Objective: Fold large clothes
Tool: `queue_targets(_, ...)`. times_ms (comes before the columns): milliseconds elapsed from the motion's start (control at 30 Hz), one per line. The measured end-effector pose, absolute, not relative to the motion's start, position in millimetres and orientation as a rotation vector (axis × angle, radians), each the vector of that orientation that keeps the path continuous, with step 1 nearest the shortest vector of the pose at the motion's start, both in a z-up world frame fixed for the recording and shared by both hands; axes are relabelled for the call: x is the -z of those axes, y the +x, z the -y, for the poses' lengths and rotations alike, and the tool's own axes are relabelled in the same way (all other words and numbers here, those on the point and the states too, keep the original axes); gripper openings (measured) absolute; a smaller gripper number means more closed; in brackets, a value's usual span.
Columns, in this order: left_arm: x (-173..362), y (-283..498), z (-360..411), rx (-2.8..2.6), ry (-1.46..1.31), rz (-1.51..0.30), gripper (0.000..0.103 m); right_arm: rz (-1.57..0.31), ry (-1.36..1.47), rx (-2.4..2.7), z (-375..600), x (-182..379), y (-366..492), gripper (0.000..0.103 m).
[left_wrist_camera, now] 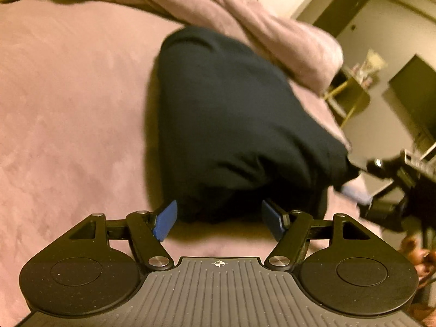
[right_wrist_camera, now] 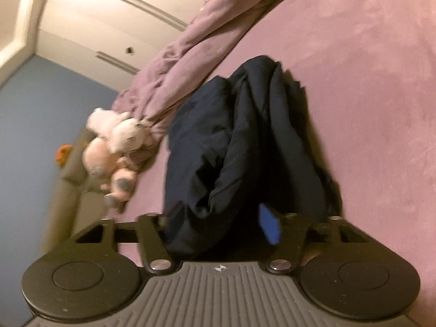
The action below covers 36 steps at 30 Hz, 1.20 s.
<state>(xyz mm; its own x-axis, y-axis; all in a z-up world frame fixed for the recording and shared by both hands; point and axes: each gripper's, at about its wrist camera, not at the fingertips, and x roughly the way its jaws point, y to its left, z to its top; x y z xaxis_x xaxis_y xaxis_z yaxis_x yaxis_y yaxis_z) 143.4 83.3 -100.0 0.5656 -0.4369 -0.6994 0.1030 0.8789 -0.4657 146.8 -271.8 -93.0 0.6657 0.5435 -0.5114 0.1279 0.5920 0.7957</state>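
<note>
A dark navy garment [left_wrist_camera: 231,120] lies bunched on the mauve bed [left_wrist_camera: 68,95]. My left gripper [left_wrist_camera: 219,222] is open, its blue pads [left_wrist_camera: 166,223] on either side of the garment's near edge, not closed on it. In the left wrist view my right gripper [left_wrist_camera: 351,179] is at the garment's right corner, where the cloth is pulled taut toward it. In the right wrist view the garment [right_wrist_camera: 245,147] fills the space between the wide-apart fingers of my right gripper [right_wrist_camera: 218,223]. One blue pad [right_wrist_camera: 268,226] shows; the other is hidden by cloth.
A crumpled mauve duvet [left_wrist_camera: 245,19] lies along the far side of the bed. A plush toy [right_wrist_camera: 117,147] sits by the duvet's end. A small gold side table [left_wrist_camera: 346,92], a dark screen [left_wrist_camera: 417,92] and wardrobe doors [right_wrist_camera: 95,27] stand beyond the bed.
</note>
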Motion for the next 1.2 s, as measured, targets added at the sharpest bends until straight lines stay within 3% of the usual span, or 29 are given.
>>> queue_targets(67, 107.2, 150.0, -78.9, 0.281, -0.389, -0.945, 0.073, -0.823, 0.999, -0.300, 267.9, 97.5, 148.0, 0.041)
queue_targets(200, 123.1, 161.3, -82.6, 0.158, -0.371, -1.027, 0.069, -0.842, 0.951, -0.165, 275.0, 112.4, 136.2, 0.039)
queue_targets(300, 124.4, 154.3, -97.9, 0.163, -0.388, -1.063, 0.067, -0.887, 0.854, -0.073, 278.3, 118.7, 127.7, 0.050)
queue_targets(433, 95.4, 134.4, -119.5, 0.175, -0.371, -0.996, 0.069, -0.810, 0.731, -0.068, 270.2, 81.7, 113.7, 0.050)
queue_targets(633, 52.8, 141.6, -118.1, 0.166, -0.370, -0.812, 0.073, -0.621, 0.323, -0.163, 211.7, 27.8, 117.1, 0.047)
queue_targets(767, 56.8, 161.9, -83.9, 0.231, -0.321, -0.812, 0.071, -0.673, 0.165, -0.144, 176.3, 41.8, 140.5, 0.029)
queue_targets(1033, 88.7, 170.2, -39.4, 0.247, -0.145, -0.869, 0.079, -0.769, 0.147, -0.098, 196.7, 110.9, 148.9, 0.034)
queue_targets(1200, 94.3, 164.1, -44.6, 0.224, -0.144, -0.857, 0.080, -0.737, 0.169, -0.112, 195.9, 112.4, 141.2, 0.035)
